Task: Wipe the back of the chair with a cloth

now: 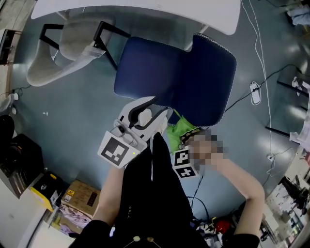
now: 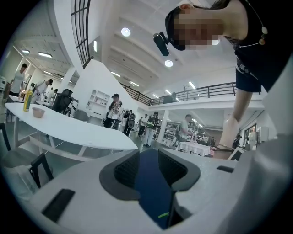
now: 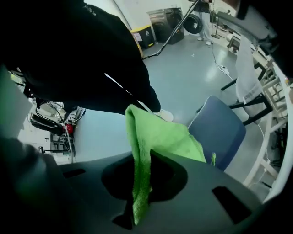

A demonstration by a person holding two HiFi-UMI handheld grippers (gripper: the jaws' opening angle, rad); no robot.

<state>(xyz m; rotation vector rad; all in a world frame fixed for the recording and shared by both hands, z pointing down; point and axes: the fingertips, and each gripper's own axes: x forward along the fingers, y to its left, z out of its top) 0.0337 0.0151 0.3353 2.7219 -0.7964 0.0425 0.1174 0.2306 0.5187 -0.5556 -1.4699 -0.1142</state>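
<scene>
The right gripper point(image 3: 141, 180) has its fingers clamped on a green cloth point(image 3: 158, 139), which rises from between them and spills over one finger, just beside the blue chair point(image 1: 203, 77). The left gripper point(image 2: 149, 157) has its fingers closed on an edge of the chair's blue padding, which fills the gap between them.

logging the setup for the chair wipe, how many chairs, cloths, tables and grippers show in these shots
chairs: 2 (blue chair, grey chair)
cloths: 1 (green cloth)
tables: 1 (white table)
grippers: 2 (left gripper, right gripper)
total: 6
</scene>
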